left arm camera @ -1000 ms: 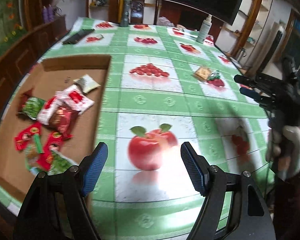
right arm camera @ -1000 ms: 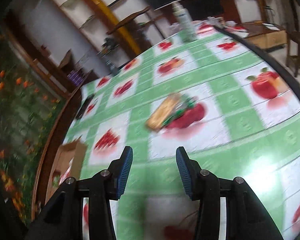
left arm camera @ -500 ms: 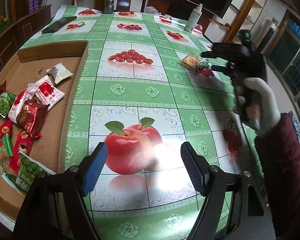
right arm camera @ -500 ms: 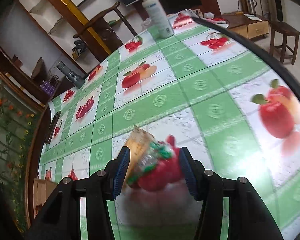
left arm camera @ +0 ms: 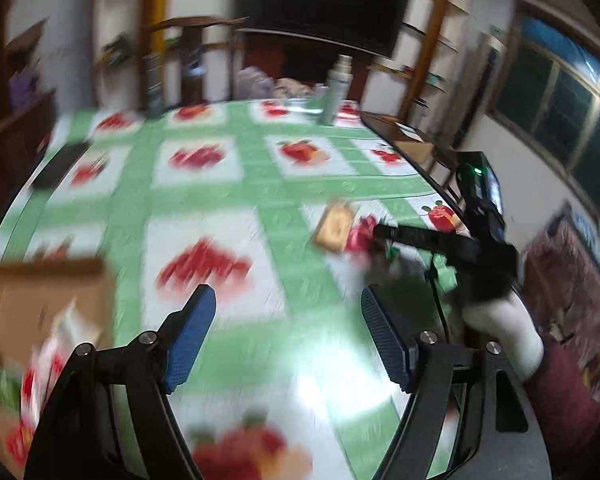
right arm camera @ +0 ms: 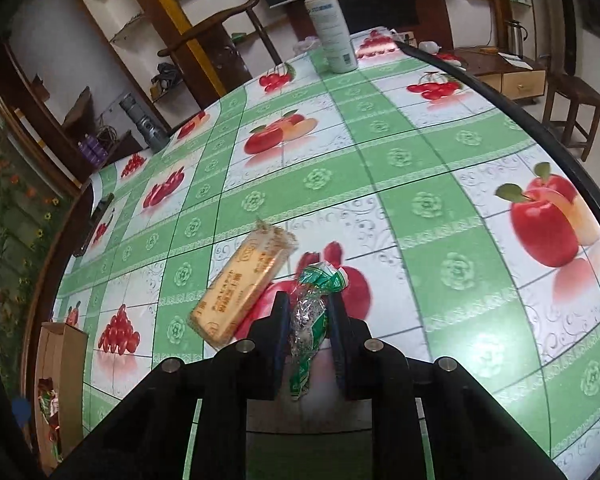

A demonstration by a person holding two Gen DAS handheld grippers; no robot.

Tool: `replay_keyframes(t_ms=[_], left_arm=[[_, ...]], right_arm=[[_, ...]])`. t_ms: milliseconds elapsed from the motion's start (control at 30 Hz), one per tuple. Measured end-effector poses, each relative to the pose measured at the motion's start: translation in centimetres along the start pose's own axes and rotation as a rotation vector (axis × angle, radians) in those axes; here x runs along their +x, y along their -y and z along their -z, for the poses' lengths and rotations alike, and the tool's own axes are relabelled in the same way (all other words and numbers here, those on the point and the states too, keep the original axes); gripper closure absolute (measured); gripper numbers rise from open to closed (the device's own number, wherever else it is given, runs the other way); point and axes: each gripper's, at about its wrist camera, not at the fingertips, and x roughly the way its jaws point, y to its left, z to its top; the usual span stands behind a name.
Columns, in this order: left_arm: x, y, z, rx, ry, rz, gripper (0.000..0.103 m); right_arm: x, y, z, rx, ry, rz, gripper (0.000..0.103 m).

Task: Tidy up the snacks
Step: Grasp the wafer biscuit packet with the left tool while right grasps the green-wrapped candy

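Note:
My right gripper [right arm camera: 309, 312] is shut on a green and clear snack packet [right arm camera: 310, 312] low over the fruit-print tablecloth. A tan biscuit packet [right arm camera: 242, 284] lies touching it on the left. In the blurred left wrist view the right gripper [left arm camera: 380, 236] sits at the right by the biscuit packet [left arm camera: 336, 226]. My left gripper [left arm camera: 288, 336] is open and empty above the table. A cardboard box [left arm camera: 40, 304] with several snack packets [left arm camera: 48, 364] is at the lower left; it also shows in the right wrist view [right arm camera: 60, 380].
A white spray bottle [right arm camera: 332, 28] stands at the far side of the table. A grey flashlight [right arm camera: 142, 124] and a dark remote [right arm camera: 96, 220] lie near the far left edge. A wooden chair [right arm camera: 220, 44] stands behind the table. The table's black rim [right arm camera: 540, 132] curves along the right.
My right gripper has closed on the green packet beside the biscuit packet. My left gripper has swung so the view tilts up and right, and the box slid to the lower left.

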Motion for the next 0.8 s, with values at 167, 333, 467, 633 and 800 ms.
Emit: replay_keyframes(t_ms=[167,333,467,633,800], left_arm=[[7.3,2.3,-3.3,0.088,-0.084,0.025,0.028],[12.7,4.8,-4.8,0.151,-0.165,0.013,0.028],[16.1,4.8,-4.9,0.108,-0.256,0.020,0.028],[16.9,5.8,-4.6,0.169,-0.247,-0.044,0.039],[15.9,6.7,-4.1,0.237,-0.220,-0.067,0.072]], right_arm=[[-0.8,1.9,-0.3,0.066,0.029,-0.088,0.083],[-1.2,3.4,-0.7,0.115,0.030,-0.158,0.083],[-1.2,4.3,-1.0,0.157,0.013,-0.184,0.083],[-1.5,4.4,-1.2,0.171,0.027,-0.183,0.083],[-1.5,4.4,-1.1,0.172,0.032,-0.168,0.083]])
